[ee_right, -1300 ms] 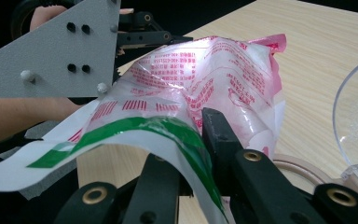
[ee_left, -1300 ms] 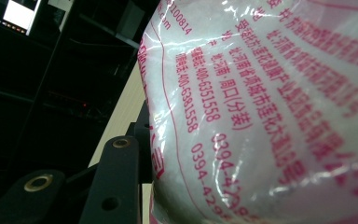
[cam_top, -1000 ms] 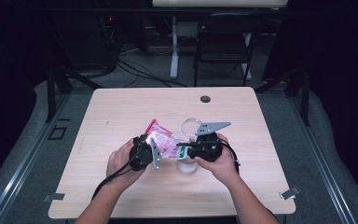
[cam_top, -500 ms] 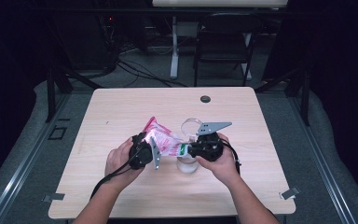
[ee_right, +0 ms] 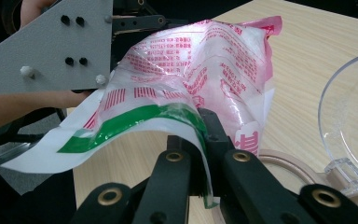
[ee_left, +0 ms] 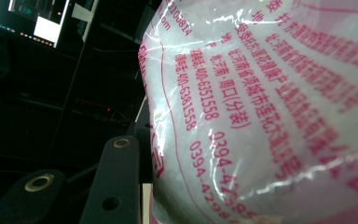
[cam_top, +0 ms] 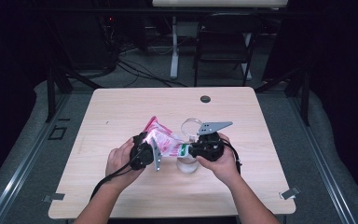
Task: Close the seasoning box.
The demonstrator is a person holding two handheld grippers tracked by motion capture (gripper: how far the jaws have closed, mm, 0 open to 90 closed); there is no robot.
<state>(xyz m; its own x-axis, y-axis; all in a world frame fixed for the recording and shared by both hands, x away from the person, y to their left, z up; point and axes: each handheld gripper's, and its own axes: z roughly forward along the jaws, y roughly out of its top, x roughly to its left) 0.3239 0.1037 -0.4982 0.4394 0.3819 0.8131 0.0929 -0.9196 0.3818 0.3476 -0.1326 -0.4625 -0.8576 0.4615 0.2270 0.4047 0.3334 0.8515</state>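
With the left tongs gripping the pink-printed plastic bag and the right tongs pinched shut on its green-striped edge, pull apart gently over the clear bowl.

The bag runs off the left gripper view's edges; its far tong is hidden.

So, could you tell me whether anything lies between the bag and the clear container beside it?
Nothing visible does. The bag hangs between the left gripper and the right gripper, which pinches its green-striped edge, and the clear container sits open just beside it.
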